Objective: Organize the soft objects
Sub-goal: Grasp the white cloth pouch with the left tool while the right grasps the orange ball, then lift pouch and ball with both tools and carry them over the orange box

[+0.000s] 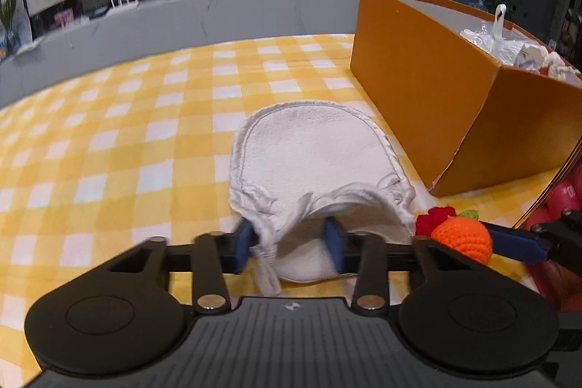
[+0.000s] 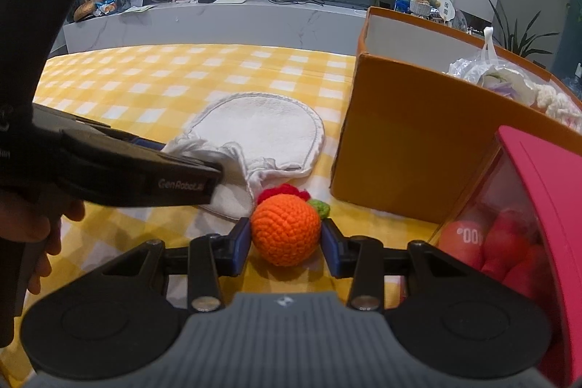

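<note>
Yellow-and-white checked cloth covers the table; marble ledge and dark TV behind. White terry mitt, rounded with a stitched edge, lies flat at centre, cuff bunched between the narrowed left gripper pads. Orange crocheted ball, red and green trim, sits clamped in the right gripper. Orange cardboard box stands at 2 o'clock from the mitt.

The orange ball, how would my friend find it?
Look on the yellow checked tablecloth, just in front of the big orange box. Beside the white cloth sits the orange ball: crocheted yarn, round, with a green leaf and red bits on top.
</note>
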A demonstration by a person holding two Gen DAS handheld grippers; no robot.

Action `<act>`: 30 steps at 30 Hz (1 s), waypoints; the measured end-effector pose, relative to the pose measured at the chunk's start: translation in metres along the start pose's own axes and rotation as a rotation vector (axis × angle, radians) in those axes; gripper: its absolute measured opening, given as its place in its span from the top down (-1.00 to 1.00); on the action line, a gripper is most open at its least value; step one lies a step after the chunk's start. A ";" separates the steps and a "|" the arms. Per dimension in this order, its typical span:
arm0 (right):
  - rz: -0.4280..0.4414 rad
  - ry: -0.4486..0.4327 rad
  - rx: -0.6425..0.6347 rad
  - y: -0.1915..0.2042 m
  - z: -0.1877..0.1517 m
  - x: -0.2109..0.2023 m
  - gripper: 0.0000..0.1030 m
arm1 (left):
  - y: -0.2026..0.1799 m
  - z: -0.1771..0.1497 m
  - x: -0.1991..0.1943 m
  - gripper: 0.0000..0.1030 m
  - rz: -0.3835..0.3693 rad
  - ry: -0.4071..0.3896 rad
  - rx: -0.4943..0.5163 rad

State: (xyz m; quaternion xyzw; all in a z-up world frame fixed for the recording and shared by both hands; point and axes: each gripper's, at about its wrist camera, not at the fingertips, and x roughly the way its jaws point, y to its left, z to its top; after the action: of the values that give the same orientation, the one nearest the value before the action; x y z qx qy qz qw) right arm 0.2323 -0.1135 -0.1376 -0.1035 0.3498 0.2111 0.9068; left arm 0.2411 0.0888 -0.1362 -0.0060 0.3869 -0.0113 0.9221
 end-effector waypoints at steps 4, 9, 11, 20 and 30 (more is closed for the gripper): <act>-0.007 -0.007 -0.011 0.002 -0.001 0.001 0.20 | 0.006 0.003 -0.005 0.76 0.015 -0.026 -0.028; -0.013 -0.019 -0.022 0.003 -0.002 0.000 0.20 | 0.001 0.007 -0.019 0.78 0.004 -0.073 -0.012; -0.015 -0.024 -0.028 0.003 -0.002 -0.003 0.20 | 0.000 0.007 -0.024 0.78 0.002 -0.079 -0.023; 0.015 -0.093 -0.055 0.011 -0.003 -0.045 0.20 | 0.010 -0.015 -0.083 0.79 -0.062 -0.072 -0.189; 0.092 -0.151 -0.063 0.015 -0.035 -0.118 0.20 | 0.002 -0.044 -0.148 0.80 -0.083 -0.148 -0.246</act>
State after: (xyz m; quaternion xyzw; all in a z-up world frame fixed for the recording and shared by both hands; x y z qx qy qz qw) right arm 0.1262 -0.1486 -0.0840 -0.0998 0.2781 0.2708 0.9162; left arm 0.1057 0.0942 -0.0613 -0.1357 0.3155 -0.0012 0.9392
